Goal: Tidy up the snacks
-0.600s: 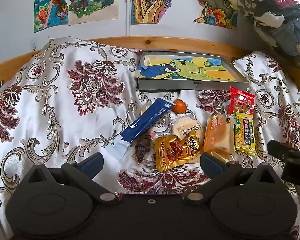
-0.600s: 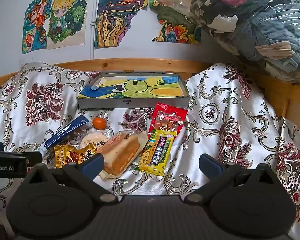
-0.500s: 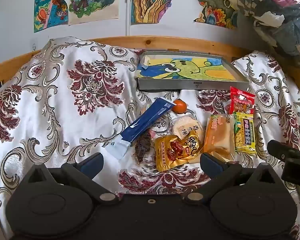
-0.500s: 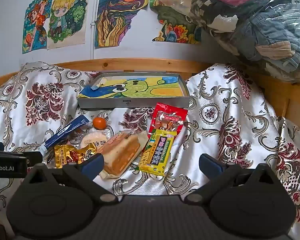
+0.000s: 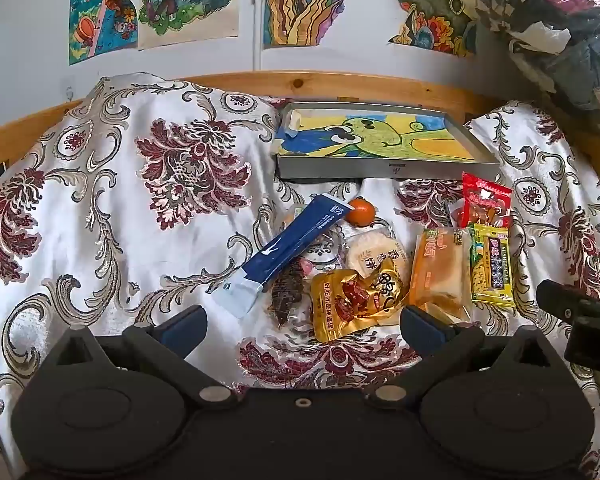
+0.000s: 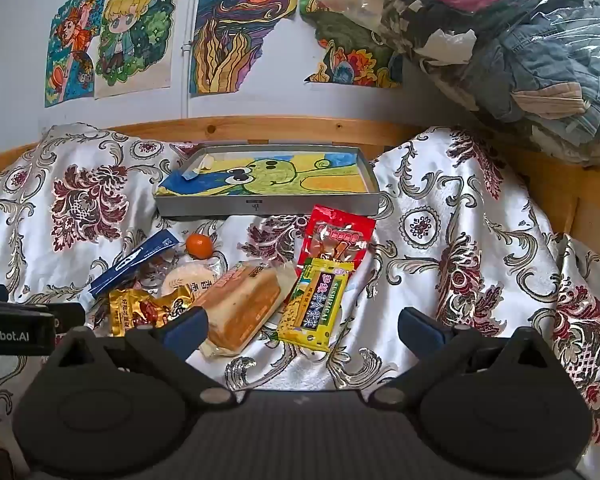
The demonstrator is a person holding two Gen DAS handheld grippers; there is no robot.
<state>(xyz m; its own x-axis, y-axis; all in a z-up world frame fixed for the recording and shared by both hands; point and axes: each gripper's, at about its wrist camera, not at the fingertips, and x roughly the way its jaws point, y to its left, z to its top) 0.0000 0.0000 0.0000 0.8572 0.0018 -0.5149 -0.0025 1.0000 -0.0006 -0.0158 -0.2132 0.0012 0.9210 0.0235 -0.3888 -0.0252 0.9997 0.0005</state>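
Both grippers are released, jaws spread wide, holding nothing. The left gripper (image 5: 302,326) hovers at the near edge of the snack cluster; the right gripper (image 6: 302,328) hovers near the cluster's right side.

The snacks lie on a white floral satin bedspread (image 5: 112,216): a long blue foil sachet (image 5: 288,242), a small orange fruit (image 5: 361,211), a gold foil pouch (image 5: 354,298), a clear-wrapped bread loaf (image 6: 242,306), a yellow noodle packet (image 6: 316,306) and a red sausage packet (image 6: 338,234), the yellow overlapping the red.

Beyond them, a shallow grey metal tray (image 6: 268,205) with a frog drawing sits against the far wooden bed rail (image 6: 260,128). Bedspread left and right of the cluster is unobstructed.
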